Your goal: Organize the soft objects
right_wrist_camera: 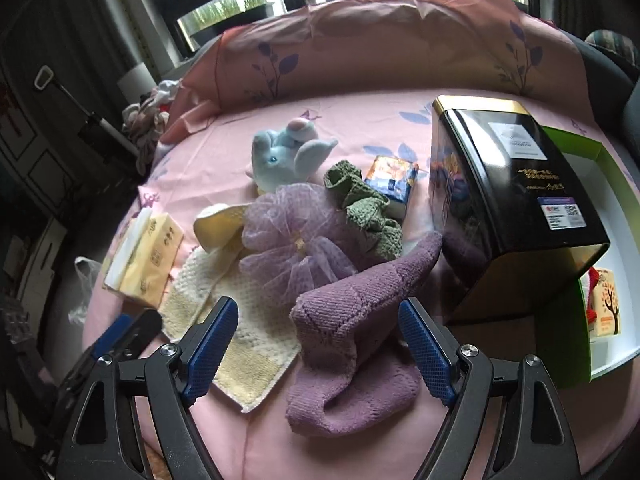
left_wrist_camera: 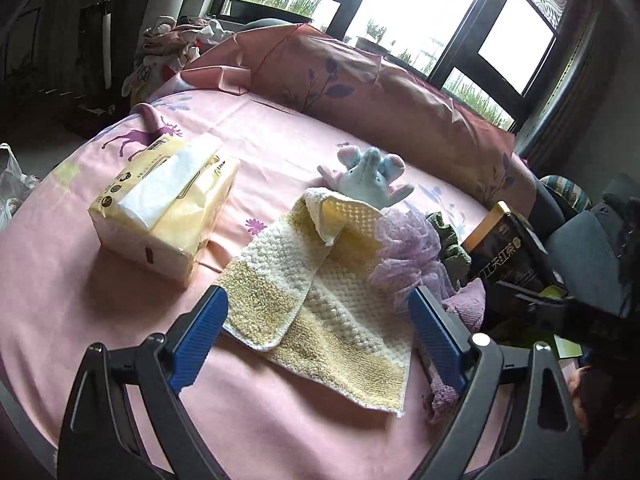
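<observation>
A yellow and white towel [left_wrist_camera: 320,292] lies partly folded on the pink bed; it also shows in the right wrist view [right_wrist_camera: 244,340]. My left gripper [left_wrist_camera: 318,304] is open, its jaws either side of the towel's near end. A purple cloth [right_wrist_camera: 352,328] lies bunched between the jaws of my open right gripper [right_wrist_camera: 318,312]. Behind it lie a lilac mesh pouf [right_wrist_camera: 296,240], a green knitted cloth [right_wrist_camera: 368,208] and a blue plush toy [right_wrist_camera: 284,156]. The pouf [left_wrist_camera: 408,248] and the toy [left_wrist_camera: 368,178] also show in the left wrist view.
A yellow tissue pack [left_wrist_camera: 164,204] lies at the left. A black and gold tin [right_wrist_camera: 516,204] stands at the right beside a green-rimmed white box [right_wrist_camera: 616,280]. A small blue packet [right_wrist_camera: 394,182] lies behind the green cloth. A pink pillow [right_wrist_camera: 380,44] lines the far edge.
</observation>
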{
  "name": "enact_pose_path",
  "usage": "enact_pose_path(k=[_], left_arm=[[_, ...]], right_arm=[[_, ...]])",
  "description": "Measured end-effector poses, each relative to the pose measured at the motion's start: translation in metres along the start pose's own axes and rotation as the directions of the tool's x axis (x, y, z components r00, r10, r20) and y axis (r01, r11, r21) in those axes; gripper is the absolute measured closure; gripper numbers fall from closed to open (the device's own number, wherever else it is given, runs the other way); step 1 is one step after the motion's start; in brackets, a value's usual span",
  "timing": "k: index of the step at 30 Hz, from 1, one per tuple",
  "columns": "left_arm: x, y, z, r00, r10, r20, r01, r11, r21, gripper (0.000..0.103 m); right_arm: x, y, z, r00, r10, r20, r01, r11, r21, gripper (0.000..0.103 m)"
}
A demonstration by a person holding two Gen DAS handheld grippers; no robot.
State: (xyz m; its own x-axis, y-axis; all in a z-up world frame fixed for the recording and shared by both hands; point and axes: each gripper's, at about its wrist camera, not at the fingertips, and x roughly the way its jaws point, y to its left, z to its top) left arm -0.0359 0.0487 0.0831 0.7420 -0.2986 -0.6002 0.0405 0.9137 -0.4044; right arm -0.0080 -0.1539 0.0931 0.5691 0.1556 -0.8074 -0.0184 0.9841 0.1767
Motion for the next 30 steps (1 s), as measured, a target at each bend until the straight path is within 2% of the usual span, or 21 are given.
enact_pose_path(k=[2,5,6,8,9,10,12,14,16,20,24,27,28,30], left_arm=[[-0.005,0.005,0.002,1.000,-0.012,0.016,0.013,1.000,-0.020,0.012],[-0.004,0.012,0.004,1.000,-0.011,-0.006,0.011,0.999,-0.048,0.012],[-0.003,0.015,0.005,1.000,-0.013,-0.014,0.012,0.998,-0.065,0.012],[-0.003,0.020,0.007,0.999,-0.027,-0.025,0.025,0.995,-0.098,0.012],[-0.004,0.023,0.008,0.999,-0.038,-0.025,0.035,0.993,-0.113,0.012],[-0.006,0.025,0.008,0.999,-0.048,-0.023,0.045,0.991,-0.125,0.012],[-0.010,0.030,0.010,0.998,-0.057,-0.014,0.055,0.988,-0.142,0.012],[-0.013,0.033,0.012,0.998,-0.059,-0.008,0.057,0.986,-0.154,0.012],[-0.016,0.036,0.013,0.998,-0.062,0.000,0.061,0.984,-0.166,0.012],[-0.022,0.046,0.017,0.998,-0.064,0.020,0.066,0.978,-0.200,0.012],[-0.026,0.055,0.021,0.998,-0.063,0.031,0.068,0.972,-0.224,0.012],[-0.029,0.063,0.023,0.998,-0.050,0.041,0.059,0.968,-0.244,0.012],[-0.030,0.065,0.024,0.998,-0.047,0.042,0.056,0.967,-0.250,0.012],[-0.030,0.070,0.025,0.998,-0.045,0.037,0.053,0.964,-0.261,0.012]], right_arm=[[0.017,0.004,-0.003,0.997,-0.069,-0.021,0.069,0.997,-0.016,0.020],[0.033,0.003,-0.004,0.987,-0.155,-0.040,0.155,0.988,-0.011,0.031],[0.036,0.000,-0.004,0.986,-0.160,-0.045,0.160,0.987,0.000,0.038],[0.042,-0.004,-0.004,0.987,-0.151,-0.062,0.153,0.988,0.019,0.058],[0.043,-0.005,-0.004,0.987,-0.146,-0.070,0.148,0.989,0.023,0.076],[0.042,-0.007,-0.004,0.987,-0.143,-0.066,0.145,0.989,0.027,0.087],[0.027,-0.009,-0.003,0.993,-0.115,-0.011,0.116,0.992,0.052,0.089],[0.008,-0.005,0.001,0.996,-0.053,0.067,0.049,0.997,0.066,0.089],[-0.015,-0.002,0.005,0.989,0.011,0.146,-0.021,0.997,0.069,0.089],[-0.051,0.023,0.021,0.961,0.093,0.261,-0.100,0.995,0.012,0.089],[-0.078,0.056,0.043,0.918,0.157,0.365,-0.147,0.988,-0.055,0.089],[-0.085,0.071,0.047,0.886,0.227,0.404,-0.210,0.974,-0.086,0.089],[-0.082,0.075,0.044,0.885,0.237,0.401,-0.217,0.972,-0.096,0.089],[-0.061,0.086,0.032,0.901,0.237,0.363,-0.202,0.970,-0.132,0.089]])
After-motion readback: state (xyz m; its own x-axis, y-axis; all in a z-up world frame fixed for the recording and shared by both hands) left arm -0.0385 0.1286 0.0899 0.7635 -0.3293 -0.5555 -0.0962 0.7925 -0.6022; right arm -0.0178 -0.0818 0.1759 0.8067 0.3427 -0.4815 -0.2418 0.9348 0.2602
